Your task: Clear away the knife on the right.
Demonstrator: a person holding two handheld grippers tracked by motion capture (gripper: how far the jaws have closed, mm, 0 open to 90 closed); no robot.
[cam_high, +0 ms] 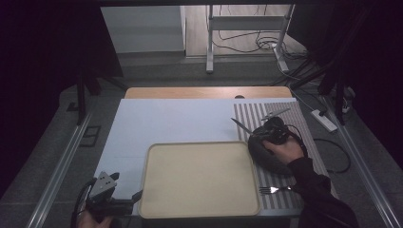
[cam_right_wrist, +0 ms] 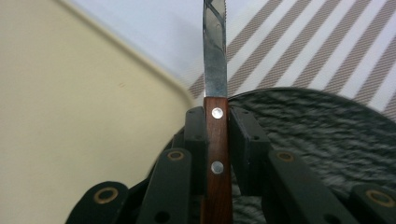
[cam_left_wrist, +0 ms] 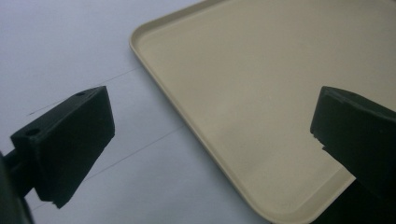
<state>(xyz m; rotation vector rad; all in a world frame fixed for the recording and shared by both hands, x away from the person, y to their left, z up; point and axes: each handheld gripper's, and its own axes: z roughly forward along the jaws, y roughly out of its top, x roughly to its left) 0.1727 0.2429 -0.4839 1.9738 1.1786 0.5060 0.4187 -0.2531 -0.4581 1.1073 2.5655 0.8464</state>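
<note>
My right gripper point(cam_high: 266, 131) is shut on a knife point(cam_right_wrist: 215, 56) by its brown wooden handle. It hovers over the left edge of a dark grey plate point(cam_high: 266, 159). The steel blade point(cam_high: 241, 125) points left and away, out past the far right corner of the beige tray point(cam_high: 199, 178). My left gripper point(cam_high: 127, 186) sits at the near left corner of the table, open wide with nothing between its fingers. In the left gripper view the tray's rounded corner point(cam_left_wrist: 261, 93) lies between and beyond the jaws. The dark plate point(cam_right_wrist: 317, 135) shows under the right jaws.
A striped placemat point(cam_high: 252, 111) covers the right side of the table, under the plate. A fork point(cam_high: 273, 190) lies on its near edge, right of the tray. A white sheet point(cam_high: 171, 121) covers the table left of and beyond the tray.
</note>
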